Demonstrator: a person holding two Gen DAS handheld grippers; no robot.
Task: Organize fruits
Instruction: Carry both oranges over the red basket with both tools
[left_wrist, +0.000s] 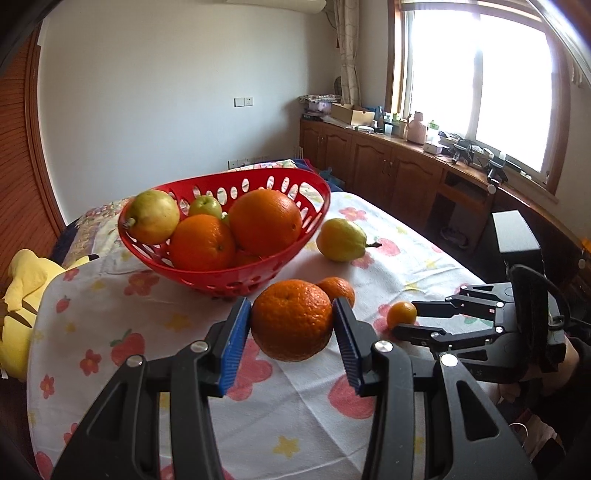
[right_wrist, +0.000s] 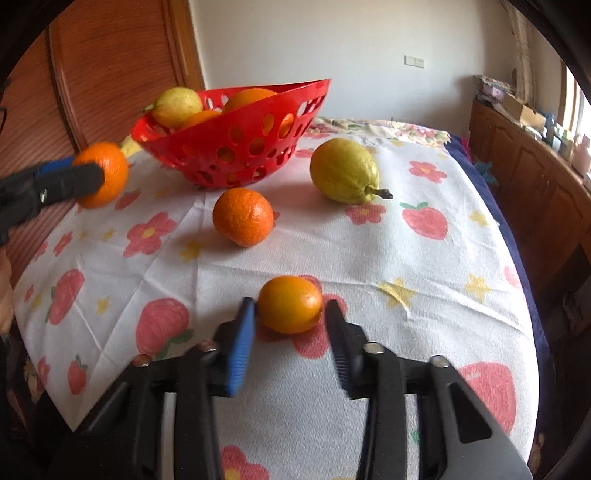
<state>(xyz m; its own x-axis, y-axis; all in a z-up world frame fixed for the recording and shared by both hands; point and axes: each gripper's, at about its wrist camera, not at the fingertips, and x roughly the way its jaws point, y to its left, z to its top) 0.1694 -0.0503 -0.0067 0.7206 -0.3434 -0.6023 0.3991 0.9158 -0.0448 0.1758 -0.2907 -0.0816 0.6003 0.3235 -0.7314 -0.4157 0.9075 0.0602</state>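
Four or five fruits already sit in the red perforated plastic basket (left_wrist: 221, 273): two big oranges, a yellowish pear-like fruit on the near rim and a small green one behind. Four are not in yet, and two of those are in my tongs.

My left tongs (left_wrist: 292, 321) have both blue ribbed pads clamped on a large dimpled orange (left_wrist: 291, 319). It hangs clear of the flowered white tablecloth (left_wrist: 295, 398), with the basket just ahead and a little to the left of the tips. The tool slants downward, and from the right-hand camera the orange shows beside the basket's near end, below its rim.

My right tongs (right_wrist: 290, 317) are closed to their narrowest around a small smooth mandarin (right_wrist: 290, 304). The left pad touches it; the right pad looks to be at its skin, though blur hides the contact. The fruit seems to rest on the cloth, and this tool also tilts down, low over the table.

Left loose are a medium rough-skinned orange (right_wrist: 243, 216) straight ahead of the right tips and a big yellow pear-shaped fruit (right_wrist: 343, 171) ahead and to their right, both near the basket. I judge the job about half done.
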